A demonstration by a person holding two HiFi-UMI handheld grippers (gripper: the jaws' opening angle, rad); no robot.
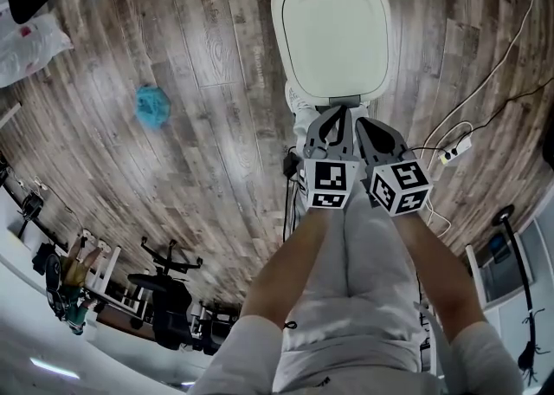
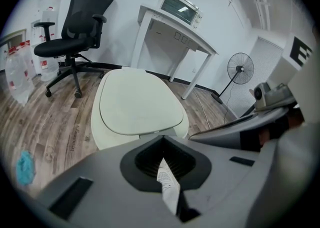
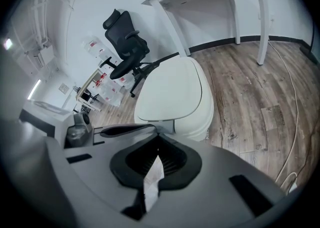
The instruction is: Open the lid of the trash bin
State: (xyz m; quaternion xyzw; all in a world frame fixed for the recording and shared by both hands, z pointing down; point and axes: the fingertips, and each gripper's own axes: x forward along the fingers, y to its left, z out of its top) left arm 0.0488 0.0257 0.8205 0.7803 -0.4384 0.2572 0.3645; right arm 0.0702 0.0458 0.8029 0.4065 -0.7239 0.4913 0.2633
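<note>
The white trash bin (image 1: pixel 329 29) stands on the wood floor right ahead, with its rounded lid down and closed. It also fills the middle of the left gripper view (image 2: pixel 137 104) and the right gripper view (image 3: pixel 172 92). My left gripper (image 1: pixel 340 114) and right gripper (image 1: pixel 363 125) are held side by side just short of the bin's near edge, slightly above the lid, touching nothing. Both have their jaws pressed together and hold nothing. In each gripper view the shut jaws (image 2: pixel 162 139) (image 3: pixel 157 139) leave only a thin slit.
A blue crumpled object (image 1: pixel 152 106) lies on the floor to the left. A power strip (image 1: pixel 450 152) with cables lies to the right. Behind the bin are a black office chair (image 2: pixel 75 37), a white table (image 2: pixel 175 27) and a standing fan (image 2: pixel 240 69).
</note>
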